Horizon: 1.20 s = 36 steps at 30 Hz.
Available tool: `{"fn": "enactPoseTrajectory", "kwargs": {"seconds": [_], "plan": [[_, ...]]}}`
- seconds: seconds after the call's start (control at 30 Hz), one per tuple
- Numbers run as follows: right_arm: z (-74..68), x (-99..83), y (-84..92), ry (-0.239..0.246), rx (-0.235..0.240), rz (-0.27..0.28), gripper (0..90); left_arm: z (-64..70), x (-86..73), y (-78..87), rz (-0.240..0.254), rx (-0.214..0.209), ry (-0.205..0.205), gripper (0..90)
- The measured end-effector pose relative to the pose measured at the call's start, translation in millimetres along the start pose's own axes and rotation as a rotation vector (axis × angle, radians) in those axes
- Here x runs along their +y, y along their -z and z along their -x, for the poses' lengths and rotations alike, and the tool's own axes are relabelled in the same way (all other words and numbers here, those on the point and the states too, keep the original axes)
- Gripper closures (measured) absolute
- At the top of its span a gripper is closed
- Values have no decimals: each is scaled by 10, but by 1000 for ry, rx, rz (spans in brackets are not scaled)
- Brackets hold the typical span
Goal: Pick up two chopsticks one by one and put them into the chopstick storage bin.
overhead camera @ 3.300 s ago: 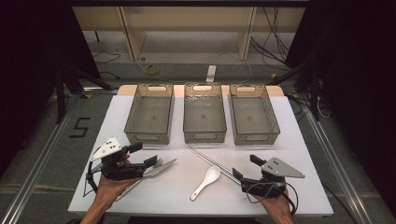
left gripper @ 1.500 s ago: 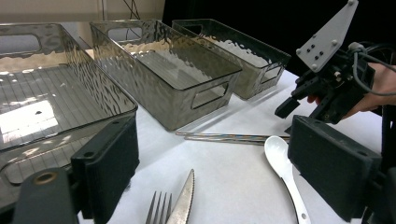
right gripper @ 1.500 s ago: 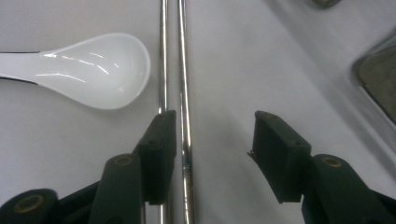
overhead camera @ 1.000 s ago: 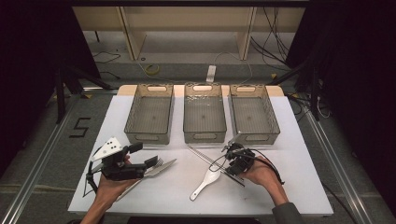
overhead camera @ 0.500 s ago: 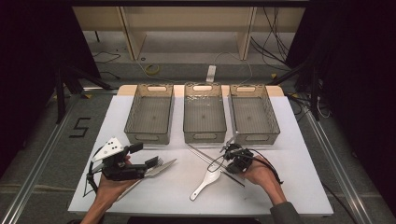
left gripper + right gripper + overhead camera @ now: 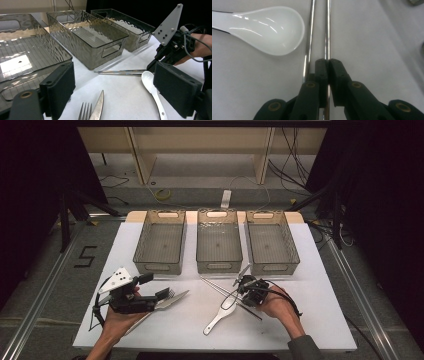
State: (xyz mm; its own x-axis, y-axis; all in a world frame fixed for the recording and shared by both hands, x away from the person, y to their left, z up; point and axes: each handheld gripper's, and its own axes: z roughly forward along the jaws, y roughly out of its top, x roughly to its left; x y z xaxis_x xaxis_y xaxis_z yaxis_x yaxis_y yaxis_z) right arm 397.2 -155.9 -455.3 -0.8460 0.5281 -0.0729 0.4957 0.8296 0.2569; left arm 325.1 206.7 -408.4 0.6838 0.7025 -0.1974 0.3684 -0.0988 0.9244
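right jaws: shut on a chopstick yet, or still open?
Shut on one chopstick. The right gripper has just been closing; its jaws pinch that rod, while the second chopstick lies outside, beside the spoon.

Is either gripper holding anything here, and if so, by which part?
The right gripper, whose fingers have just been closing, pinches one metal chopstick partway along its shaft; the other chopstick lies free beside it. The left gripper is open and holds nothing.

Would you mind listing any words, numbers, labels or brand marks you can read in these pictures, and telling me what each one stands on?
"5": a dark numeral marked on the grey floor, left of the white table, in the high view.
No other text is readable: the three clear bins, the white spoon, the chopsticks, the fork and the knife carry no visible lettering or brand marks.
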Motion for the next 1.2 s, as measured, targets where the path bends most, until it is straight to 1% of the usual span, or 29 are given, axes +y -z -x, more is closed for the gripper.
{"fn": "enactPoseTrajectory", "kwargs": {"seconds": [0.1,0.17,0.2,0.27,0.37,0.47,0.5,0.6,0.67,0.7,0.73,0.77,0.8,0.83,0.87,0.93,0.97,1.0,1.07,1.1,1.13,1.2], "plan": [[11,-9,58,10,10,20,856,-2,-1,-2,-1,-2,1,172],[9,-15,96,8,-4,30,857,-2,1,-2,0,-6,4,172],[-2,-16,112,4,5,29,857,-2,1,-2,0,-6,4,172],[-10,-14,133,18,2,40,857,-5,1,-3,-2,-6,8,174],[-21,-11,173,16,-2,48,858,-7,1,-6,-3,-6,11,174],[-24,-15,212,11,5,58,858,-12,-1,-11,-1,-10,26,174],[-23,-16,223,17,1,60,858,-12,-1,-11,-1,-10,26,175],[-30,-15,262,10,-3,66,858,-17,1,-10,3,-18,49,174],[-30,-17,281,12,-1,66,858,-3,2,-19,-5,-6,31,176],[-29,-18,293,10,-10,73,858,8,3,-27,-14,-3,19,176],[-29,-19,305,10,-8,71,858,15,3,-45,-19,-9,20,176],[-27,-19,321,16,-12,72,858,20,7,-69,-32,-20,20,176],[-26,-18,331,17,-7,77,858,27,11,-100,-42,-27,21,176],[-31,-15,344,20,-6,70,858,31,13,-134,-54,-40,27,177],[-33,-11,350,18,-12,77,858,37,17,-185,-69,-60,36,179],[-40,2,357,28,-14,78,858,69,21,-308,-118,-84,12,186],[-38,8,356,31,-11,77,858,113,21,-463,-181,-108,-25,187],[-39,13,356,33,-13,77,858,113,21,-463,-181,-108,-25,186],[-42,22,364,31,-14,72,858,145,29,-635,-238,-121,-62,186],[-37,26,369,39,-19,80,858,163,37,-716,-263,-125,-75,186],[-35,28,379,44,-21,81,858,173,48,-789,-285,-126,-98,186],[-39,31,391,45,-15,83,858,190,68,-905,-308,-130,-118,186]]}}
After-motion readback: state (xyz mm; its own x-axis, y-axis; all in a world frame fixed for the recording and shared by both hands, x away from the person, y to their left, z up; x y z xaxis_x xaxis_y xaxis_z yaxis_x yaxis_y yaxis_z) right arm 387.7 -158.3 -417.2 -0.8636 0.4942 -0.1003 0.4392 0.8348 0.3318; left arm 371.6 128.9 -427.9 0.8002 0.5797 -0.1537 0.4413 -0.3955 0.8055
